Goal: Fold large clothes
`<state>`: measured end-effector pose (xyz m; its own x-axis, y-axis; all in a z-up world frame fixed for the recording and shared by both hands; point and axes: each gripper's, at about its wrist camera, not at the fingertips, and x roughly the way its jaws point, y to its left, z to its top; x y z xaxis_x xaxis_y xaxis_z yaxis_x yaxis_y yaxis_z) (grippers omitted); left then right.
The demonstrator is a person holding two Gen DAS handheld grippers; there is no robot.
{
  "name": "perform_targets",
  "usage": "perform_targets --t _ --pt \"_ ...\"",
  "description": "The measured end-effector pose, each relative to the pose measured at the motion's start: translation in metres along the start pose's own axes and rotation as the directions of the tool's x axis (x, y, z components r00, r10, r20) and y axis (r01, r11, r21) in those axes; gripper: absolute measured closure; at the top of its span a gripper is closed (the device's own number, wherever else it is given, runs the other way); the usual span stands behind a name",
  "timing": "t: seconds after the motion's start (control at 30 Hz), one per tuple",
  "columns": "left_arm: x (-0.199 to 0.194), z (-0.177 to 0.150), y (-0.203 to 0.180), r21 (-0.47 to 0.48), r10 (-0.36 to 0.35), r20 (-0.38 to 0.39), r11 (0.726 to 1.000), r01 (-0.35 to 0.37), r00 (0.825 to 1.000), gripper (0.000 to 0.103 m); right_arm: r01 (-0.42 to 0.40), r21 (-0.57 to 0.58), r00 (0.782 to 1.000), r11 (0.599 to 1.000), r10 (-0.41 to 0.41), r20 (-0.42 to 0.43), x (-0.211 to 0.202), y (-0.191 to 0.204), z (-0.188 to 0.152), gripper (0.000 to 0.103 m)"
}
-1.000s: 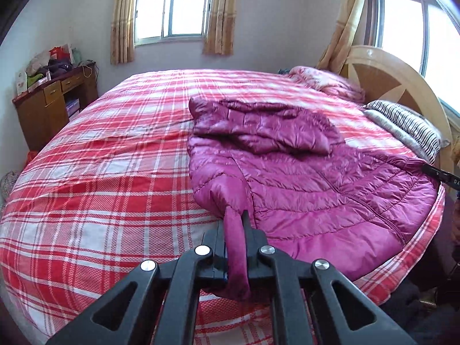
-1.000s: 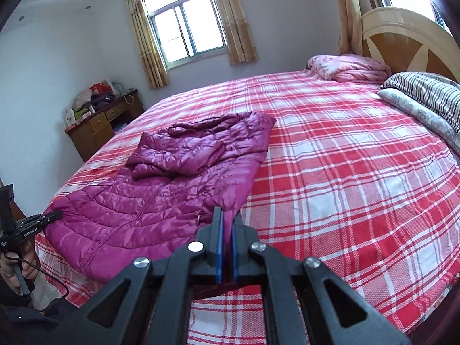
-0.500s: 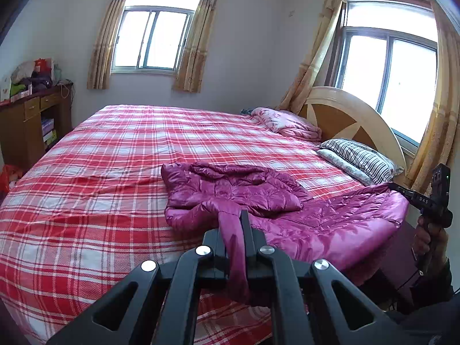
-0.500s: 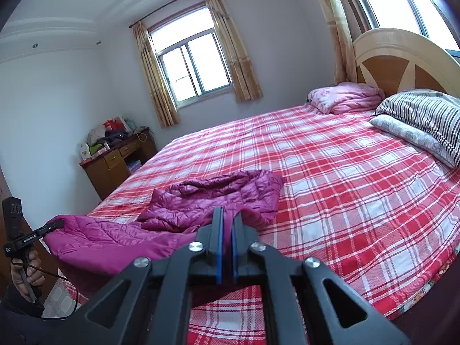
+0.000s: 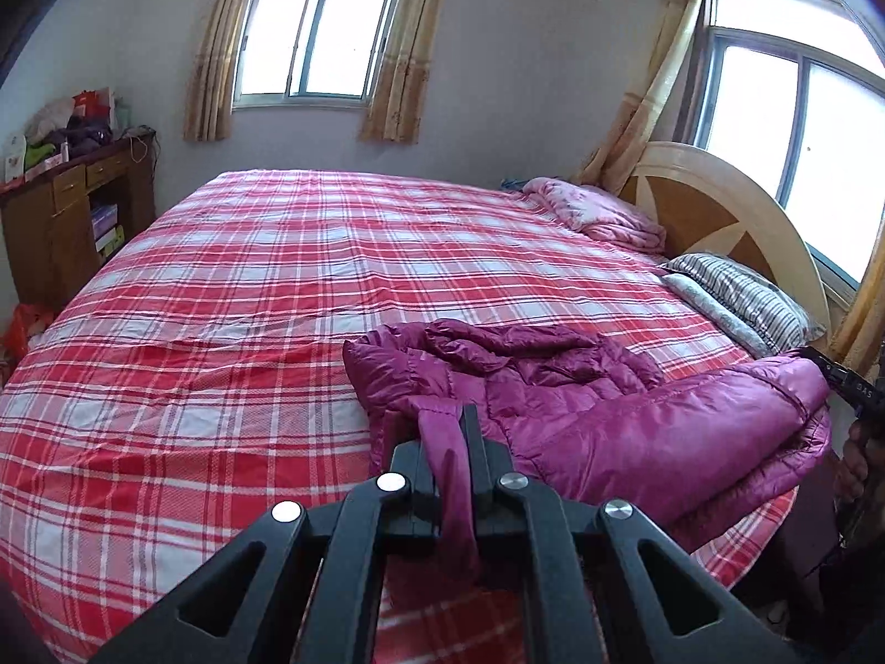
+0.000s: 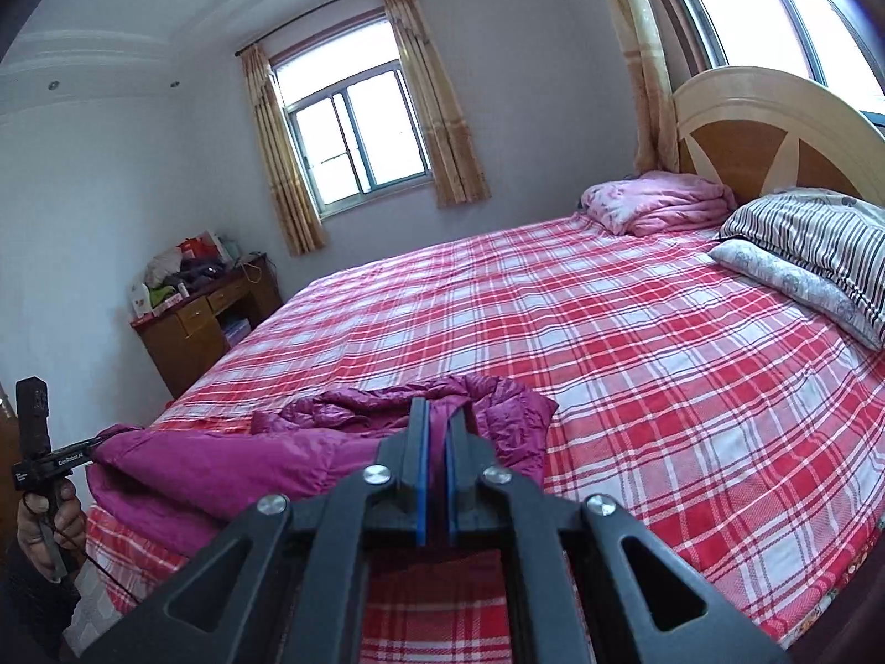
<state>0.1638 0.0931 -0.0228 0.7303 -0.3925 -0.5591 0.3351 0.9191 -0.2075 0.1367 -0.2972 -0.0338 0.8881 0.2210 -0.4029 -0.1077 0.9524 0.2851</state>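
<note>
The left gripper [image 5: 447, 431] is clamped on a narrow tongue of purple fabric, a corner of the hem of the jacket [image 5: 636, 420], which runs back between its closed jaws and hangs out behind them. The right gripper [image 6: 436, 426] is likewise closed tight, its blue-lined jaws nearly meeting, with purple cloth rising just past their tips; it appears to pinch the jacket's other near corner, though the bite itself is hidden behind the jaws. Between the two holds the near edge of the jacket is lifted off the bed [image 5: 249, 288] and sags in a smooth curve, while the far part, with the rumpled hood and sleeves, lies on the red checked bedspread near the bed's front edge. In each view the other gripper shows at the side, gripped by a hand [image 6: 47, 520], at the far end of the raised edge. The jacket looks like a quilted, puffy one with a shiny shell, so I judge it light for its bulk, soft, springy and rather slippery: it will slide over itself and over the bedspread, and folds will tend to puff open unless pressed flat. Thin pinches at the hem corners seem right, since the seamed edge gives the jaws something firm to bite, whereas the padded middle would likely squash and slip out.
</note>
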Motion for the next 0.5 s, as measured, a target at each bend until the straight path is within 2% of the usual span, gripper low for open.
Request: perform_targets --t 0.1,0.23,0.4,0.5 --pt "0.042 0.013 0.007 -0.002 0.019 -0.039 1.000 -0.019 0.999 0.098 0.043 0.007 0.999 0.999 -0.043 -0.021 0.029 -0.005 0.006 0.097" --pt "0.085 0.024 0.003 0.049 0.071 -0.070 0.996 -0.068 0.995 0.098 0.084 0.023 0.994 0.996 -0.082 -0.069 0.070 -0.017 0.011 0.097" --pt "0.132 0.031 0.004 0.108 0.115 -0.110 0.989 -0.103 0.987 0.094 0.124 0.061 0.981 0.990 -0.113 -0.158 0.126 -0.039 0.011 0.097" --pt "0.155 0.038 0.013 0.097 0.133 -0.133 0.988 -0.120 0.982 0.091 0.147 0.067 0.969 0.987 -0.130 -0.208 0.156 -0.048 0.010 0.097"
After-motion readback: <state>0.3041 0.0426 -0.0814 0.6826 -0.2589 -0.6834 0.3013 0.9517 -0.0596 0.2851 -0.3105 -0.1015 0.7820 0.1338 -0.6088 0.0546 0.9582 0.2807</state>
